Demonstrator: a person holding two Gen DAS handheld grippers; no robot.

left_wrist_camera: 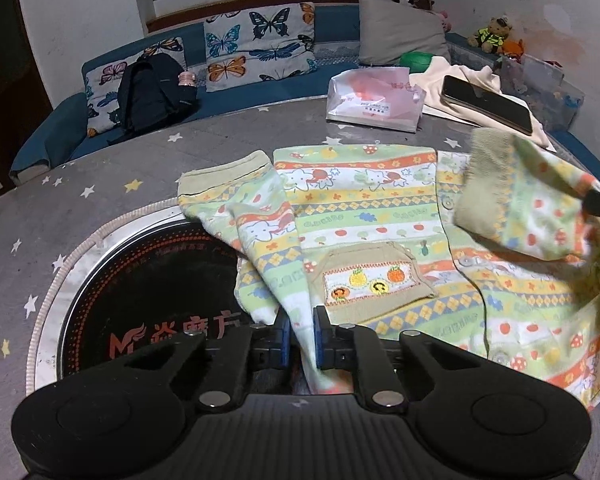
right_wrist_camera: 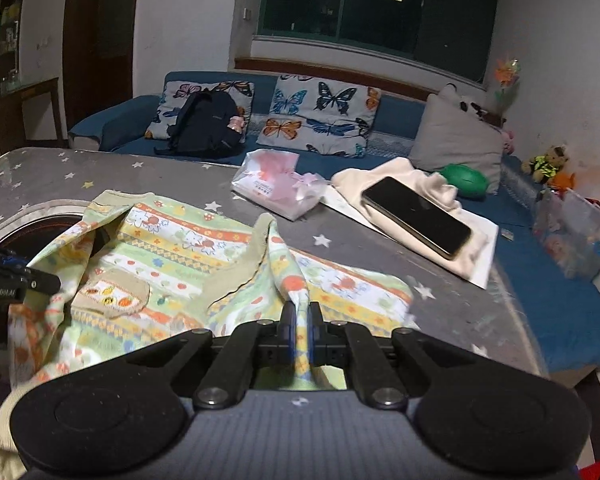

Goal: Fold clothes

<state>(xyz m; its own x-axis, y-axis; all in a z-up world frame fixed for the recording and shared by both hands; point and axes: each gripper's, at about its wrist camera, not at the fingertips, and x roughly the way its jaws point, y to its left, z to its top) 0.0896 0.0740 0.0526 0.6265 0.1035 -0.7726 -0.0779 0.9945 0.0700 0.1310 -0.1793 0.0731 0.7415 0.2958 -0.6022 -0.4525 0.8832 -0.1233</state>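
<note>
We see the left gripper [left_wrist_camera: 300, 334] with its blue pads pinched on a fold of the patterned child's top [left_wrist_camera: 364, 216], at the base of the left sleeve [left_wrist_camera: 236, 204]. That sleeve lies flat, running away from the jaws over the rim of the black round cooktop [left_wrist_camera: 148, 280] set in the star-print table [left_wrist_camera: 100, 168].

The right gripper [right_wrist_camera: 300, 326] is clamped on the other sleeve, a narrow ridge of cloth standing up between its pads. In the left wrist view this sleeve's ribbed cuff [left_wrist_camera: 484, 184] hangs in the air above the right half of the top, blurred, with the right gripper's dark tip at the frame edge. The right wrist view does not show this lift as clearly; instead it shows the cloth bunched toward the jaws and the left gripper's body at the left edge.

The top lies front up, its embroidered pocket [left_wrist_camera: 372, 284] just beyond the left jaws. Only the right wrist view shows the whole phone [right_wrist_camera: 416, 216] resting on cream fabric [right_wrist_camera: 384, 176], well apart from the top, beside a pink plastic packet [right_wrist_camera: 276, 188].
</note>
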